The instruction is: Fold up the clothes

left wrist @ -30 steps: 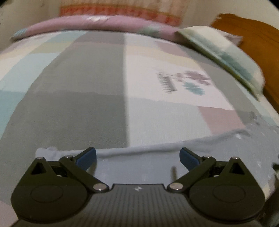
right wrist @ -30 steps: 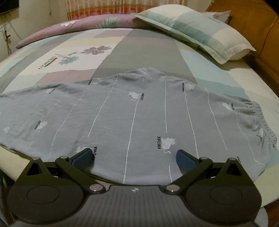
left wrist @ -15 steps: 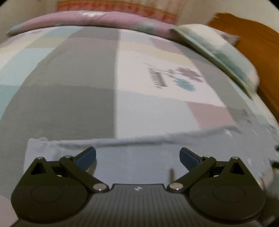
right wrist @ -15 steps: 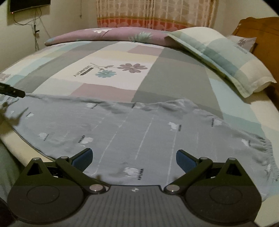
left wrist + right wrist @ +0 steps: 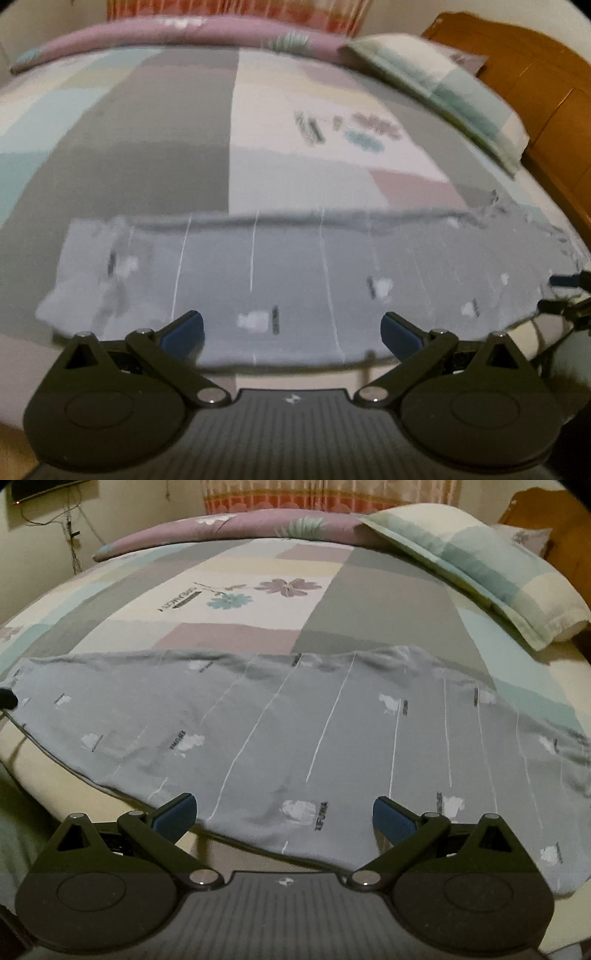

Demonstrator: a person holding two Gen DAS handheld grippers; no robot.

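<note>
A grey garment (image 5: 325,731) with thin white stripes and small white prints lies spread flat across the near part of the bed; it also shows in the left wrist view (image 5: 295,273). My left gripper (image 5: 291,328) is open and empty, just above the garment's near edge. My right gripper (image 5: 284,812) is open and empty, over the near hem further along the same edge. The right gripper's tips show at the right edge of the left wrist view (image 5: 565,291). The left gripper's tip shows at the left edge of the right wrist view (image 5: 7,699).
The bed carries a patchwork sheet (image 5: 258,598) of grey, pink, cream and teal. A checked pillow (image 5: 480,565) lies at the far right, a rolled purple quilt (image 5: 229,528) along the far edge. A wooden headboard (image 5: 535,85) stands on the right.
Both grippers have drawn back toward the near edge of the bed. More of the garment now shows in front of the left gripper. Both stay open.
</note>
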